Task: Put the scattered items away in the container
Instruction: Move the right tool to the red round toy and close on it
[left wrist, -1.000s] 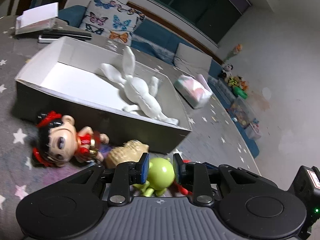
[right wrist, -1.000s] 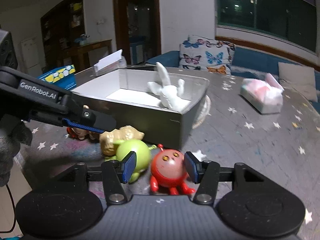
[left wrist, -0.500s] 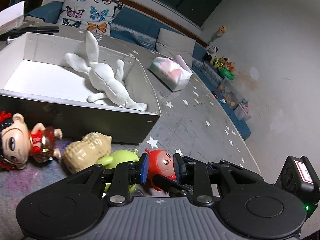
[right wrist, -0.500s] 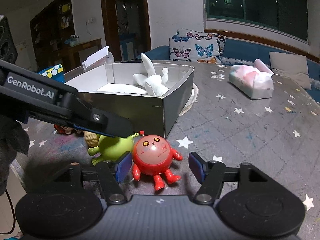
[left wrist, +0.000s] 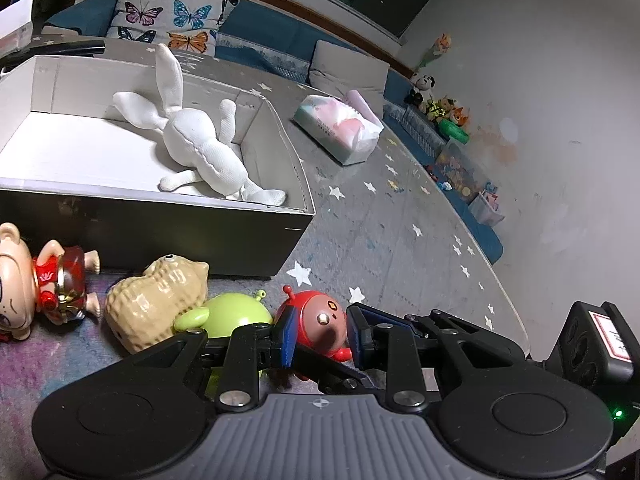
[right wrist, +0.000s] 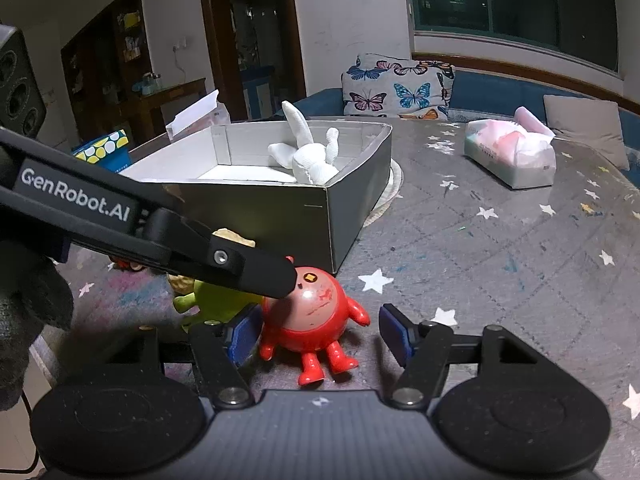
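Inventory, tabletop w/ star-print cloth (right wrist: 500, 248):

- Red round toy (right wrist: 316, 312): on the cloth just outside the box's near corner, lying between both claws.
- Left gripper (left wrist: 320, 334): jaws narrow, set either side of the red toy's head. From the right wrist view one finger (right wrist: 256, 268) rests on top of the toy. Pads look touching it, but can't tell for sure if they clamp.
- Right gripper (right wrist: 316, 334): jaws apart, have just been opening wider; red toy sits between them. Left pad is at the toy's side, right pad stands clear of it. Not gripping.
- Green toy (left wrist: 236, 314): on the cloth, touching the red toy's left side.
- Peanut-shaped toy (left wrist: 156, 300): beside the green one, near the box wall.
- Doll in red outfit (left wrist: 44, 284): lying on its side, far left, in front of the box.
- Box (left wrist: 168, 236): grey outside, white inside, open top.
- White stuffed rabbit (left wrist: 196, 144): inside the box, at its right end, ears up against the far wall.
- Tissue pack (right wrist: 512, 156): on the cloth, well apart from the box, to its right.
- Butterfly cushion (right wrist: 400, 88): on the blue sofa behind the table.
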{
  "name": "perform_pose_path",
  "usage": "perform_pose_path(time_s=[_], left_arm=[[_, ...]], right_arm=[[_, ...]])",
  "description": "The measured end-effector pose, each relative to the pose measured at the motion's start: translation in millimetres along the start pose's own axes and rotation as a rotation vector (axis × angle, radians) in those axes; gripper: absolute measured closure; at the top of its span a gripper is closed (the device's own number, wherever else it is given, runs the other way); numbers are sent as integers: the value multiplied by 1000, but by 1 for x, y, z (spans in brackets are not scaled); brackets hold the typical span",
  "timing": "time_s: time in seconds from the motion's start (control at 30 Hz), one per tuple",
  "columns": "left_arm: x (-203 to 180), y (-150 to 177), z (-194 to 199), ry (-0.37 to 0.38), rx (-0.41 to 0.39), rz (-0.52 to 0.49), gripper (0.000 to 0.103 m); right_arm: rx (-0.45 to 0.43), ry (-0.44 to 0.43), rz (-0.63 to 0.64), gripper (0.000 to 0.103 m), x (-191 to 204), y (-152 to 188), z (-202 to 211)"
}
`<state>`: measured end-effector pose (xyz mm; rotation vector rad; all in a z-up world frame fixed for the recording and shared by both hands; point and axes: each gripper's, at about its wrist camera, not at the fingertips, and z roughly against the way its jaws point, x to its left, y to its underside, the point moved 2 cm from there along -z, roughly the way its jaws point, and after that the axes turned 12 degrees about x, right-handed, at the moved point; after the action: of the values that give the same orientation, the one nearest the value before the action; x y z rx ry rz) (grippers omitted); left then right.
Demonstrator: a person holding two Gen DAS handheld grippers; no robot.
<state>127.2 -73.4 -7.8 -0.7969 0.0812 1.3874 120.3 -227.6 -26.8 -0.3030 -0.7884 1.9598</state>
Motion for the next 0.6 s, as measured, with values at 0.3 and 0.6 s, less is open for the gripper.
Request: perform_pose_path(time_s=[0.3,0.6], left_arm=[[-1,-1,-12,-4,31,-1,74],[-1,-7,-14,-5,27,4,74]], right_arm=[[-3,-17,-33,43,-9,2,0],[-18,-7,-38,43,-13,0,2]])
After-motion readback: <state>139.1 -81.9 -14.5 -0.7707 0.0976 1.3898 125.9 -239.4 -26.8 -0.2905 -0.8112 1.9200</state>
